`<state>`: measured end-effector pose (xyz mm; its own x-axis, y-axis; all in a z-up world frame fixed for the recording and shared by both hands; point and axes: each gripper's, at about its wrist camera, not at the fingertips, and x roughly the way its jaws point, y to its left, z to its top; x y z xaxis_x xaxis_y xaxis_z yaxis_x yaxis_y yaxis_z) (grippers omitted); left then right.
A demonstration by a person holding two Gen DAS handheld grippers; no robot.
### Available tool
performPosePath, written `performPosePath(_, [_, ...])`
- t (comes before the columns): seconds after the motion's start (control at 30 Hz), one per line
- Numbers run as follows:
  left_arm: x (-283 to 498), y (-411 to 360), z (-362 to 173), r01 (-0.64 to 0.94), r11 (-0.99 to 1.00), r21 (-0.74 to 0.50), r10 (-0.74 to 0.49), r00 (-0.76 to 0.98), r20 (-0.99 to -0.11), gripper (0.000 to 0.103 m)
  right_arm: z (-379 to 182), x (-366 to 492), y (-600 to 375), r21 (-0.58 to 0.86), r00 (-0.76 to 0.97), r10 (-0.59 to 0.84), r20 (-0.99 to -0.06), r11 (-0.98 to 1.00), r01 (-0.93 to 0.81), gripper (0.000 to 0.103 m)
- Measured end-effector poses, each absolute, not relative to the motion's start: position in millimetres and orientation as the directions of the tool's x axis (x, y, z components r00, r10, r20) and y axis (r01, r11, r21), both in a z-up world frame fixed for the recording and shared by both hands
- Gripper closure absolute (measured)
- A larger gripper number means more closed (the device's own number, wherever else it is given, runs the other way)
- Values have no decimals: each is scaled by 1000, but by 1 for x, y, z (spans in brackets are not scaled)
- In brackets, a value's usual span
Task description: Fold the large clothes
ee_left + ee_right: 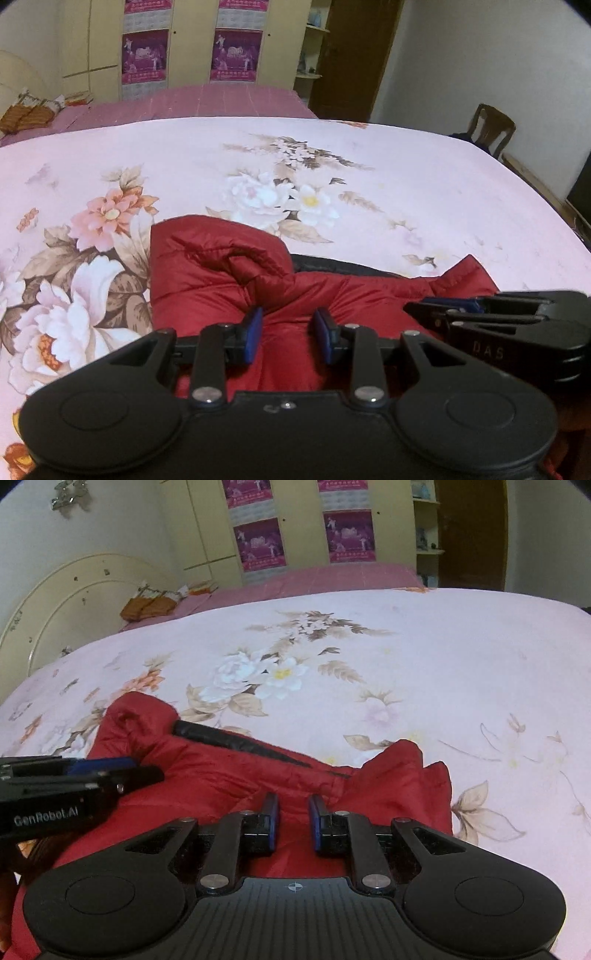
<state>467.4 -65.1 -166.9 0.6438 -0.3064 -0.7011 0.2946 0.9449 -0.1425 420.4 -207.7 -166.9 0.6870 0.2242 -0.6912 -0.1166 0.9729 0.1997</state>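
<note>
Jacket, red and padded, lies on the floral bedspread, long axis across both grippers. Left gripper is open over its middle; right gripper, open also, hovers nearer the right sleeve end.

I see a red puffy jacket, crumpled and partly folded, black lining exposed along its far edge, lying at the bed's near edge
</note>
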Motion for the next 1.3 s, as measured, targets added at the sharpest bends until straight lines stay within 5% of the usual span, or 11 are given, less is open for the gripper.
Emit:
performPosePath(0.2, [401,-49,-136,351,916,-197,-395,695,-601,71,-126,363,-229,252,745,250,-618,961,-114,87])
performPosePath(0.47, [412,-65,-171,326,928,-179,-352,618,-703,70,-169,360,-226,194,720,200,-664,977,-92,85])
performPosePath(0.73, [351,-54,-128,381,899,-217,-430,673,-601,72,-126,308,-242,206,749,225,-623,971,-120,84])
performPosePath(0.93, [357,-80,-162,373,916,-147,-367,632,-682,70,-163,314,-238,200,693,212,-689,975,-100,85])
performPosePath(1.17, [326,-65,-136,375,911,-170,-392,662,-639,73,-130,287,-238,181,719,209,-663,976,-117,84])
performPosePath(1.23, [306,-61,-125,397,903,-167,-410,674,-615,73,-116,268,-238,187,730,241,-640,970,-156,67])
performPosePath(1.27, [294,-59,-120,408,897,-169,-421,676,-604,73,-109,255,-237,195,737,259,-624,965,-174,40])
performPosePath(1.3, [284,-59,-118,416,892,-175,-432,675,-599,73,-103,241,-236,205,744,290,-602,957,-207,38])
